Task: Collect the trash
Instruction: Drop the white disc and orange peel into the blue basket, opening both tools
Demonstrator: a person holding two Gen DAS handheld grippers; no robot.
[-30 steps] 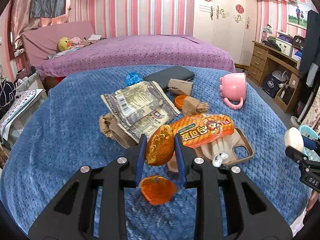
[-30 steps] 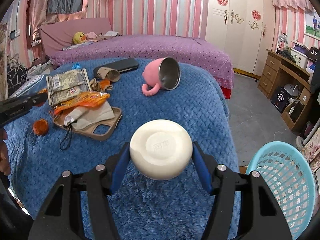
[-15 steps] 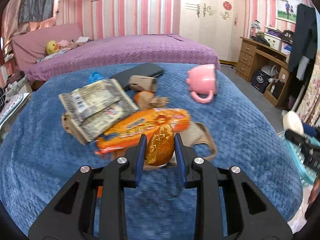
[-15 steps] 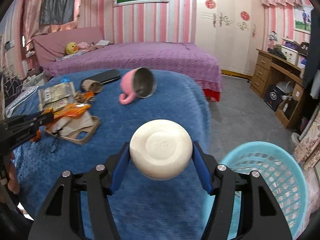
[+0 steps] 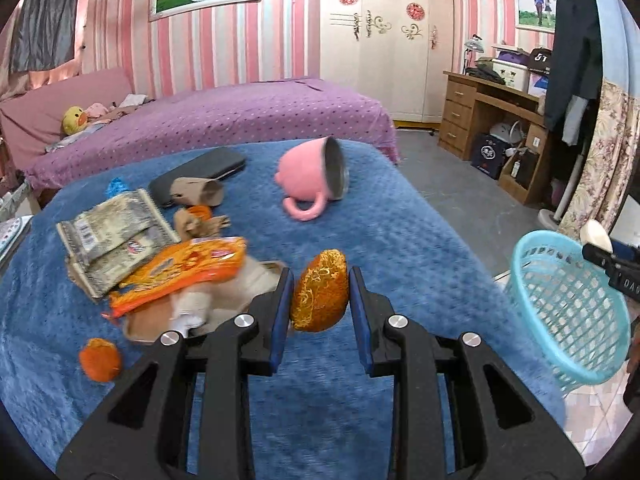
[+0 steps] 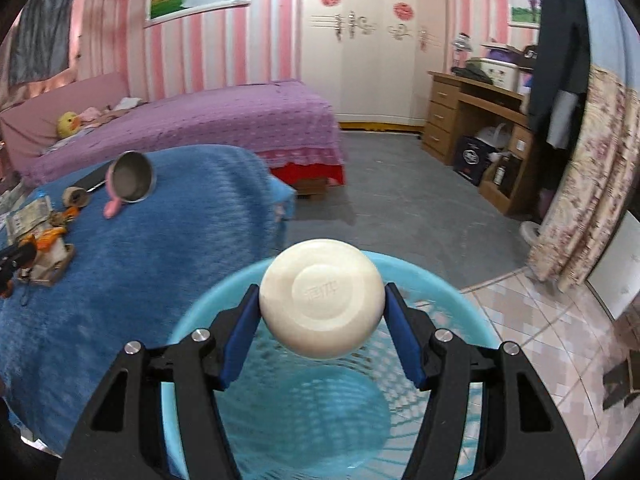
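A piece of orange peel [image 5: 320, 292] sits pinched between the blue pads of the left gripper [image 5: 320, 300], lifted clear of the blue blanket [image 5: 400, 240] that covers the table. The right gripper [image 6: 322, 312] has its jaws clamped on a round white bar of soap [image 6: 322, 304], and that one hangs directly above the mouth of the light blue mesh basket [image 6: 208, 320], which stands on the floor just beside the blanket's edge. From the left wrist view the basket [image 5: 568, 312] is off to the right, with the soap [image 5: 596, 234] showing over its far rim.

Back on the blanket, more litter lies in a loose heap: a second bit of orange peel [image 5: 100, 360] nearest, an orange snack wrapper [image 5: 180, 268] draped over a tan phone case [image 5: 240, 304], a crinkled silver packet [image 5: 112, 236], some brown paper scraps [image 5: 200, 222] and a cardboard tube [image 5: 198, 197]. Further off a pink mug [image 5: 310, 178] lies tipped on its side, near a dark flat case [image 5: 200, 170]. Behind it is a bed with a purple cover [image 5: 224, 116].
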